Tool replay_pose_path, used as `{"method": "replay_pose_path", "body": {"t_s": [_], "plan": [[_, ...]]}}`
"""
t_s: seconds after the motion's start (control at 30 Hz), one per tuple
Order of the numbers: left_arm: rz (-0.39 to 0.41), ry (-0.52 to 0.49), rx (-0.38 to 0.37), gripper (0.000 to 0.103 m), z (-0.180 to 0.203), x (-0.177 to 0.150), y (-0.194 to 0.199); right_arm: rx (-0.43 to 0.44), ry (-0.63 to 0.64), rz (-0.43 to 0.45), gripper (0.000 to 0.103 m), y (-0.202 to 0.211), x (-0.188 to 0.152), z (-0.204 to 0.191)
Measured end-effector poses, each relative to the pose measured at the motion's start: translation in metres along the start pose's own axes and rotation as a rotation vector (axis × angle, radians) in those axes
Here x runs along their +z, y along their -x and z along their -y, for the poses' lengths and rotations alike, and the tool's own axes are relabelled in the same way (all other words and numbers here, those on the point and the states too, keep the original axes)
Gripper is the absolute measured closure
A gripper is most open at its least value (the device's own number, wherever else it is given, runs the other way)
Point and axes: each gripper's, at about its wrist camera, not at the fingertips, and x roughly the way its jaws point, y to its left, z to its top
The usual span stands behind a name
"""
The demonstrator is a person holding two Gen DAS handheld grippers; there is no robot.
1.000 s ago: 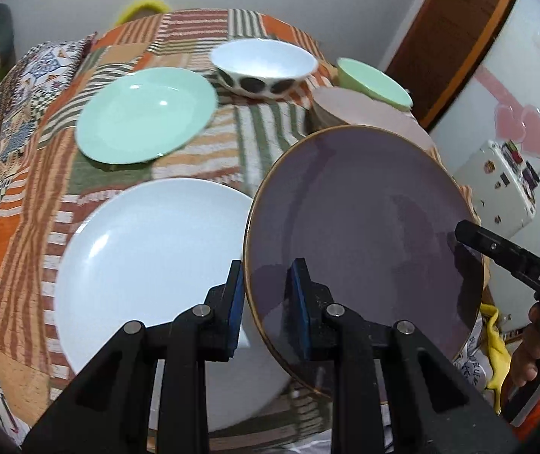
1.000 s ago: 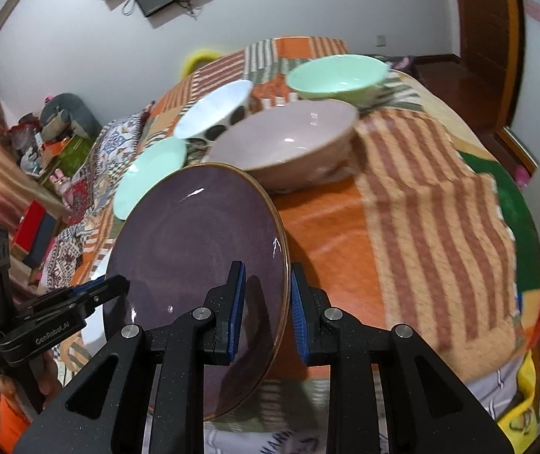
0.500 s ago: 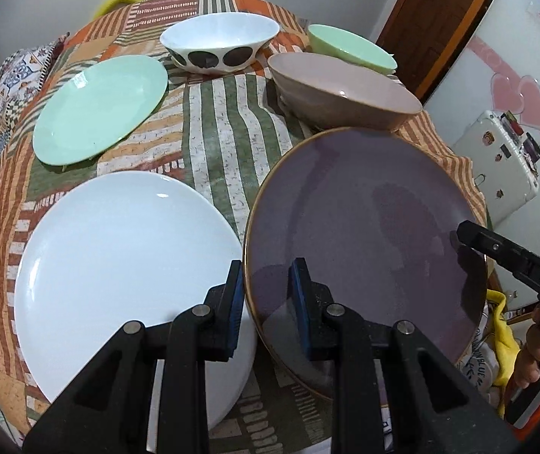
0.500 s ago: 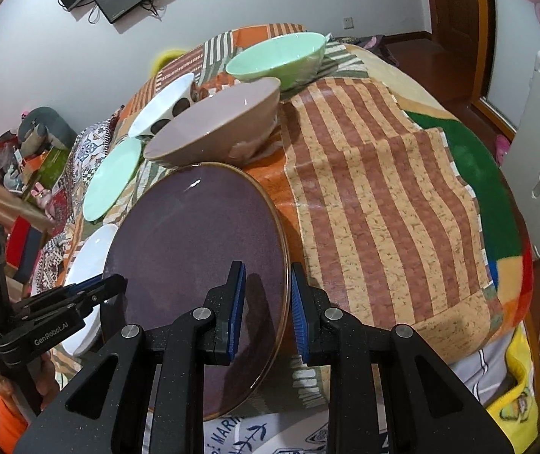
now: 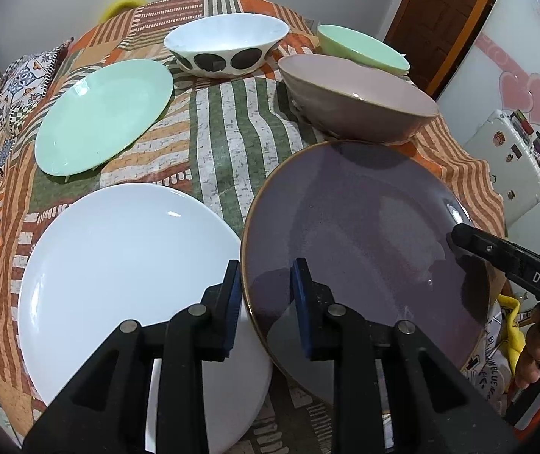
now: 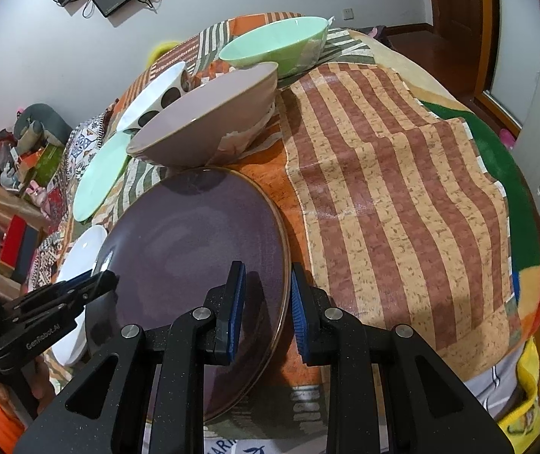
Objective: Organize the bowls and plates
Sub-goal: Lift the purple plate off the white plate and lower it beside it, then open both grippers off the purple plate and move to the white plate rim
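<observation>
A purple plate (image 5: 364,234) with a gold rim hangs tilted just over the table's near edge, in front of a mauve bowl (image 5: 357,102). My left gripper (image 5: 266,276) is shut on its left rim, and my right gripper (image 6: 266,280) is shut on the opposite rim of the purple plate (image 6: 194,234). Each gripper shows in the other's view: the right gripper (image 5: 459,232) and the left gripper (image 6: 107,280). A white plate (image 5: 118,265) lies to the left, partly under the purple plate's edge. Behind are a green plate (image 5: 103,113), a white spotted bowl (image 5: 228,45) and a green bowl (image 5: 361,49).
A patchwork cloth (image 6: 402,189) covers the round table and drops off at the right edge. A white appliance (image 5: 512,174) and a wooden door (image 5: 440,11) stand to the right. A yellow cloth (image 5: 512,321) hangs below the table edge. Clutter lies far left on the floor.
Both grippers have come down and forward with the purple plate between them. The mauve bowl, largely hidden behind the plate a second ago, now shows in full. Neither grip has changed.
</observation>
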Motion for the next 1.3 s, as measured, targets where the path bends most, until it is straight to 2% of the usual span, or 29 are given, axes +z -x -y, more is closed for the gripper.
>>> {"method": "replay_pose_path", "body": {"t_s": [0.27, 0.37, 0.57, 0.67, 0.8, 0.87, 1.07, 1.3], "plan": [[-0.009, 0.02, -0.037, 0.078, -0.005, 0.001, 0.002, -0.027, 0.032, -0.009, 0.079, 0.002, 0.0, -0.005], [0.017, 0.019, -0.034, 0.077, -0.007, 0.001, 0.011, -0.033, 0.038, 0.007, 0.079, 0.011, 0.002, -0.005], [0.091, 0.025, -0.019, 0.071, -0.019, 0.001, 0.044, -0.028, 0.057, 0.049, 0.073, 0.03, 0.007, -0.013], [0.133, 0.053, -0.001, 0.058, -0.032, 0.0, 0.062, -0.011, 0.077, 0.073, 0.067, 0.038, 0.008, -0.024], [0.173, 0.079, 0.054, 0.055, -0.054, -0.006, 0.083, 0.012, 0.122, 0.095, 0.065, 0.044, 0.008, -0.043], [0.181, 0.097, 0.071, 0.049, -0.066, -0.01, 0.09, 0.027, 0.144, 0.098, 0.065, 0.044, 0.008, -0.054], [0.189, 0.15, 0.127, 0.046, -0.102, -0.027, 0.101, 0.073, 0.225, 0.089, 0.064, 0.038, 0.006, -0.093], [0.138, 0.24, 0.151, 0.046, -0.145, -0.051, 0.089, 0.101, 0.312, 0.042, 0.063, 0.018, -0.005, -0.132]]}}
